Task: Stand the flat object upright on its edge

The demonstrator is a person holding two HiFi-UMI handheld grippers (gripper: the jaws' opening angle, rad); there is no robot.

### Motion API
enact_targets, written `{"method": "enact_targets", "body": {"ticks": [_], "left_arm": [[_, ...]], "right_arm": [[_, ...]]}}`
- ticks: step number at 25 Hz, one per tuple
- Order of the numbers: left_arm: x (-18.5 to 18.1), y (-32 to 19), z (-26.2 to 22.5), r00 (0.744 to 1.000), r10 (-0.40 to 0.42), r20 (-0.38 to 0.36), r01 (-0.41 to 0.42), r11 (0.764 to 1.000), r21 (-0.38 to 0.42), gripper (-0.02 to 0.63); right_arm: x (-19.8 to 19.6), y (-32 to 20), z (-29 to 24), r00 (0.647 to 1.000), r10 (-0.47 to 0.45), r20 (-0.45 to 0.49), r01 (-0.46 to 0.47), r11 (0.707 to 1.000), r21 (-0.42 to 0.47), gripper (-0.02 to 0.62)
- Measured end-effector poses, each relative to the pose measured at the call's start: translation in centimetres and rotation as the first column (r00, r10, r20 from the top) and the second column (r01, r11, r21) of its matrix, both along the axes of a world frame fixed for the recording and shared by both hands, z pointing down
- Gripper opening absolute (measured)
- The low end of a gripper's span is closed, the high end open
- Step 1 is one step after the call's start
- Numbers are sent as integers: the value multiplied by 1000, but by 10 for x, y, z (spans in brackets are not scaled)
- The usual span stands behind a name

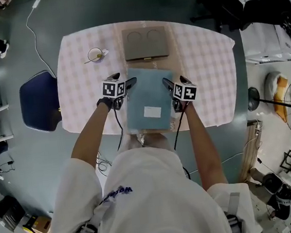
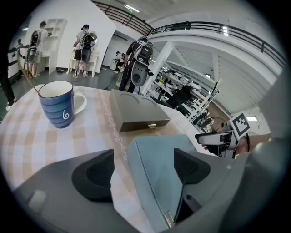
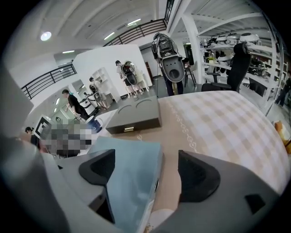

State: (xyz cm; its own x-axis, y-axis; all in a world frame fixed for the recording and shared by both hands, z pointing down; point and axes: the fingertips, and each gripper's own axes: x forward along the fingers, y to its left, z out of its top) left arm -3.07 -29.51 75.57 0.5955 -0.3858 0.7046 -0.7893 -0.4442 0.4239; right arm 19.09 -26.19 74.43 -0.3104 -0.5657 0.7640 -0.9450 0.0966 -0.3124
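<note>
The flat blue-grey case lies on the checked table, at its near edge right in front of you, white label facing up. Your L gripper is at the case's left edge, your R gripper at its right edge. L gripper view: jaws wide apart, one pad over the case top, the other out over the cloth w/ a gap to the case's side, so no grip. R gripper view: same, jaws spread, case edge between them, pads not pressing. Beyond the case sits a closed grey box. A blue mug stands to its left, apart from both.
</note>
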Motion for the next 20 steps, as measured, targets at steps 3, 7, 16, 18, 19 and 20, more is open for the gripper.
{"method": "enact_targets", "body": {"ticks": [3,7,16,18,19,20], "left_arm": [[5,-3,2,1000,-2,-8,2,1000,-13,400],[10,-7,3,1000,-4,-19,4,1000,-22,380],[16,-9,10,1000,-18,-19,17,999,-49,359],[16,-9,11,1000,-15,-16,14,998,-53,348],[15,-10,12,1000,-12,-12,11,998,-55,340],[15,-10,13,1000,-10,-9,10,998,-57,333]], "right_arm": [[-1,-4,4,1000,0,4,0,1000,-10,426],[-5,-8,8,1000,-7,3,7,1000,-18,411],[-12,-10,16,1000,-16,5,16,999,-43,359],[-12,-12,17,1000,-18,-1,18,999,-45,348],[-12,-13,18,1000,-19,-6,19,999,-46,345],[-12,-13,19,1000,-20,-12,19,999,-48,341]]}}
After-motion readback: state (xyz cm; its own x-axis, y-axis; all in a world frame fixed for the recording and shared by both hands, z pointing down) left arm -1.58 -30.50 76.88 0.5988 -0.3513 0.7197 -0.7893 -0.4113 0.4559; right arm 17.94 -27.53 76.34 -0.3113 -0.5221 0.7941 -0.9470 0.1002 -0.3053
